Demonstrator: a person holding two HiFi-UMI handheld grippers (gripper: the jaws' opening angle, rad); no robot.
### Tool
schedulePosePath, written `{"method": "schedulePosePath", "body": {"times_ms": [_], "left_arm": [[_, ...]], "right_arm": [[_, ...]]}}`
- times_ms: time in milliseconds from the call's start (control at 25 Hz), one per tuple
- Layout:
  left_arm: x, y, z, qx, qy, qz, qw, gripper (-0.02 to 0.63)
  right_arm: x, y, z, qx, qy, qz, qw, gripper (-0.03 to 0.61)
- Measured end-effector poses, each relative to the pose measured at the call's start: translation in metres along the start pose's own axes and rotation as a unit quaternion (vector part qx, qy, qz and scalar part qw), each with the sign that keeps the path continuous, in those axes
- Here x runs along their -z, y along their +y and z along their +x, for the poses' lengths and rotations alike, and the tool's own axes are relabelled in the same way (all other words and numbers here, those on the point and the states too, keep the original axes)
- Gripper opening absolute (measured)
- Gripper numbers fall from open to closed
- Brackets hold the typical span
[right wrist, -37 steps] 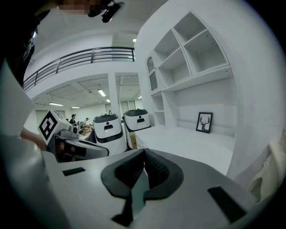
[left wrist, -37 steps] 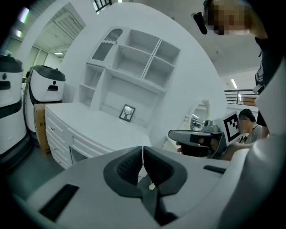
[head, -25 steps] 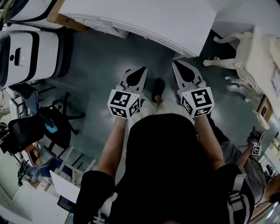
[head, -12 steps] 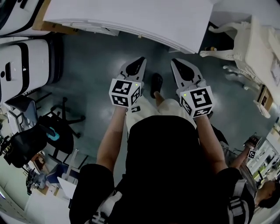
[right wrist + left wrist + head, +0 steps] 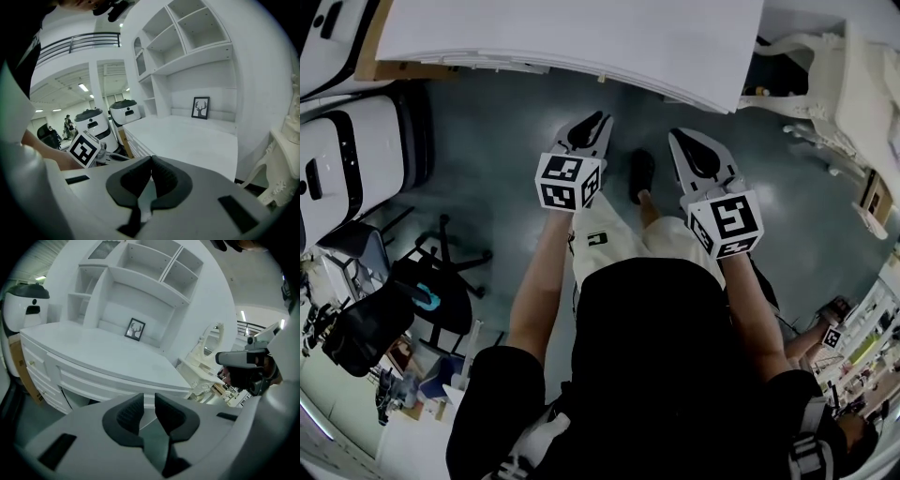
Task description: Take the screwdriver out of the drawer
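No screwdriver shows in any view. The white desk (image 5: 581, 37) fills the top of the head view, and its closed drawer fronts (image 5: 89, 380) face me in the left gripper view. My left gripper (image 5: 596, 120) hangs over the floor just short of the desk's edge. Its jaws are opening, with a narrow gap and nothing between them (image 5: 149, 401). My right gripper (image 5: 678, 139) sits beside it, a little further back, shut with nothing in it (image 5: 151, 163). It points over the desktop (image 5: 187, 136).
White rounded machines (image 5: 347, 141) stand at the left, with a black office chair (image 5: 422, 281) near them. An ornate white piece of furniture (image 5: 834, 84) is at the right. A framed deer picture (image 5: 135, 329) stands on the desk's back shelf. My shoe (image 5: 640, 173) lies between the grippers.
Both grippers have moved forward toward the desk's edge, the left one more. The left jaws now stand slightly apart.
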State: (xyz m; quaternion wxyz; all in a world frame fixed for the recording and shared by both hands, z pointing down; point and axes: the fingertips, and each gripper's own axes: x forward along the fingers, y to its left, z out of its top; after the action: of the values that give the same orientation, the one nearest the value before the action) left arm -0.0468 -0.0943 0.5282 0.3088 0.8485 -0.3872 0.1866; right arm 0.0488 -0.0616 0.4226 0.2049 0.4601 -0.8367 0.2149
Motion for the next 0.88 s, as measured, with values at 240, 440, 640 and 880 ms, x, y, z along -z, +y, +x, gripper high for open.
{"method": "schedulePosePath", "body": {"times_ms": [240,440,640,880], "left_arm": [[0.011,0.029,0.036,-0.001,0.026,0.005,0.9997,0.107],[0.020,0.047,0.068,-0.006,0.043,0.014,0.9989,0.147],[0.033,0.069,0.093,-0.023,0.051,0.009,0.9984,0.164],[0.050,0.085,0.119,-0.039,0.057,-0.002,0.9976,0.164]], "right_arm": [[0.010,-0.010,0.011,0.023,0.010,0.021,0.999,0.018],[0.021,-0.020,0.016,0.034,0.019,0.032,0.999,0.018],[0.030,-0.018,0.029,0.033,0.028,0.028,0.999,0.018],[0.041,-0.016,0.039,0.025,0.039,0.022,0.999,0.018]]}}
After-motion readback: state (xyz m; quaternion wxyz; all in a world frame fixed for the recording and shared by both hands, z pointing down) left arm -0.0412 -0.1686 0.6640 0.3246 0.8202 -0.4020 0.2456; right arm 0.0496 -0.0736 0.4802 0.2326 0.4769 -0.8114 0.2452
